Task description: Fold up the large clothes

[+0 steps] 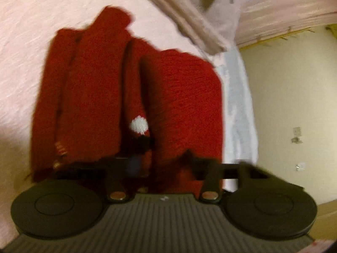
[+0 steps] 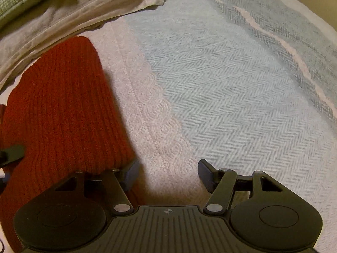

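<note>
Red knit sweater (image 1: 126, 88) lying partly folded on the bed (image 2: 231, 97), on pink and pale blue covers. Left gripper (image 1: 164, 158) low over its near edge, jaws narrowed, blurred; grip on the knit impossible to tell. Right gripper (image 2: 166, 175) jaws wide apart, empty, left finger (image 2: 130, 172) beside the sweater's edge.

A bed (image 2: 168, 143) with a pale pink textured cover carries everything. Left of the right gripper's jaws, a red knitted sweater (image 2: 63, 116) lies on it; ahead and right, a blue-grey herringbone blanket (image 2: 231, 94); farther ahead, left, rumpled white cloth (image 2: 73, 19).
</note>
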